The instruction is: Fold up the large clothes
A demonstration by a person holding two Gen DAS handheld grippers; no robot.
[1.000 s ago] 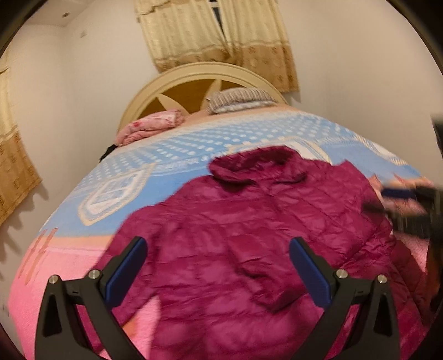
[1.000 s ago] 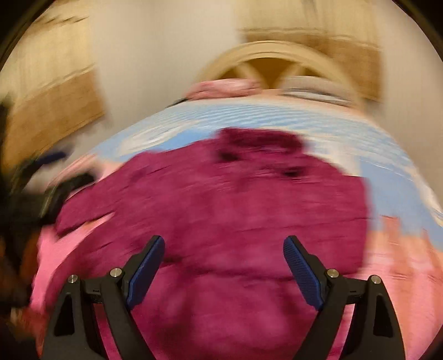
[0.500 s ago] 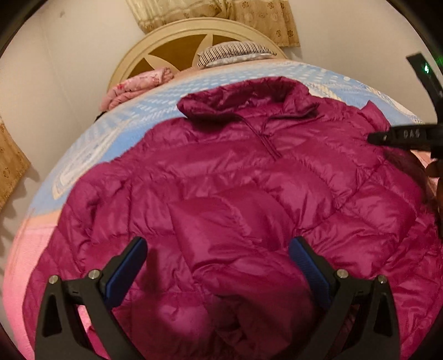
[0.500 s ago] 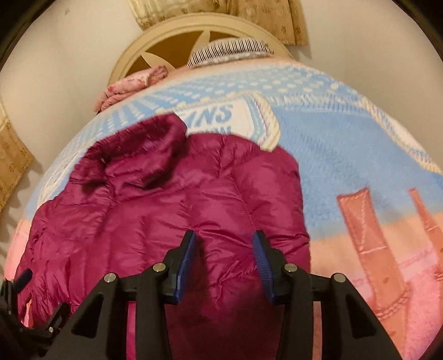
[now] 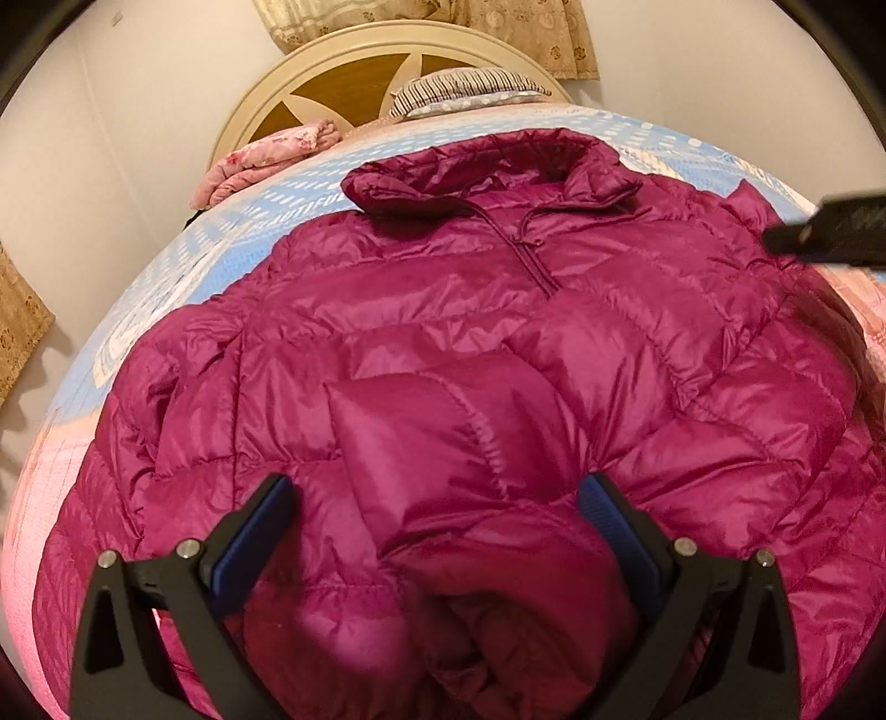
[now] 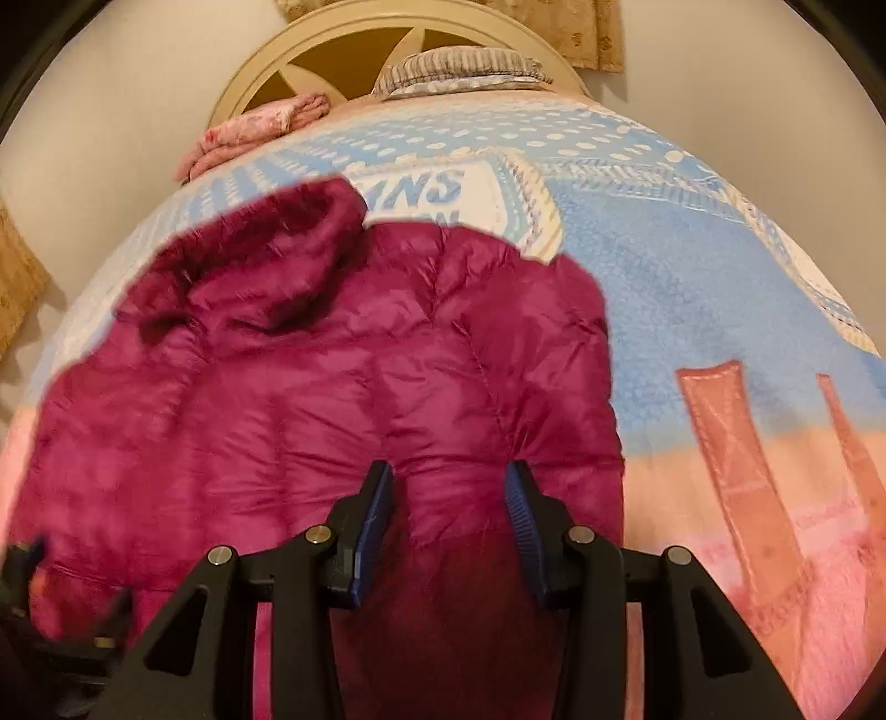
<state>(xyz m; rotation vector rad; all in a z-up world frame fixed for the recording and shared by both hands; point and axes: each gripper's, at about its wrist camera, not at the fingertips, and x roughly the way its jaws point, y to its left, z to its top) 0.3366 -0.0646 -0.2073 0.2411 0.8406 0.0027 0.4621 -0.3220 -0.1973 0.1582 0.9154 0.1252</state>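
A magenta puffer jacket (image 5: 443, 332) lies front up on the bed, collar toward the headboard, with a sleeve folded across its middle. My left gripper (image 5: 437, 515) is open, its blue pads on either side of the bunched sleeve. In the right wrist view the jacket (image 6: 332, 376) fills the left and middle. My right gripper (image 6: 448, 515) is partly closed around a ridge of fabric at the jacket's right side; the pads do not visibly pinch it. The right gripper's black body (image 5: 830, 227) shows at the right edge of the left wrist view.
The bed has a blue, white and pink blanket (image 6: 692, 288). A cream and wood headboard (image 5: 354, 83) stands at the far end with a striped pillow (image 5: 465, 91) and a folded pink floral quilt (image 5: 266, 155). Curtains (image 5: 526, 33) hang behind.
Both grippers have come down close to the jacket. The right gripper narrowed from wide open to partly closed around fabric at the jacket's right side. The left gripper stayed open.
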